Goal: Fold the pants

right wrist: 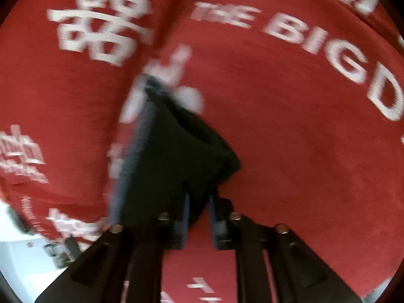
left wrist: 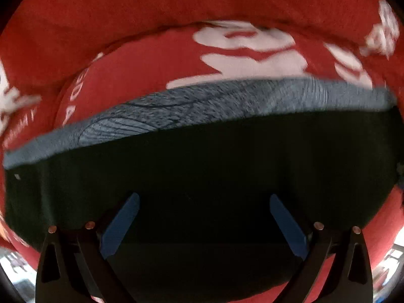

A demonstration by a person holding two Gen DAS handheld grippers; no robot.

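the pants are dark, close to black, with a grey ribbed band along one edge that looks like the waistband; fine creases run through the grey knit. in the left wrist view they fill the middle and lower part of the frame as a wide flat dark sheet, the grey band curving across from the left edge to the right edge above it. they lie on a red cloth printed with white shapes and letters, which covers everything around and above them.

in the right wrist view the same pants show as a bunched dark wedge in the middle of the frame, narrowing to a point at the upper centre, with the grey band running down its left side. the picture is blurred, so finer folds are hard to read.

the right gripper has its blue fingers drawn close together at the lower centre, pinching a fold of the dark fabric between them. the left gripper stands spread wide at the bottom of its frame, its blue pads well apart over the dark cloth and gripping nothing that i can see.

around the wedge the red cloth carries white lettering, "the big d" curving along the upper right and blocky characters at the upper left. a pale floor or surface shows at the lower left corner.
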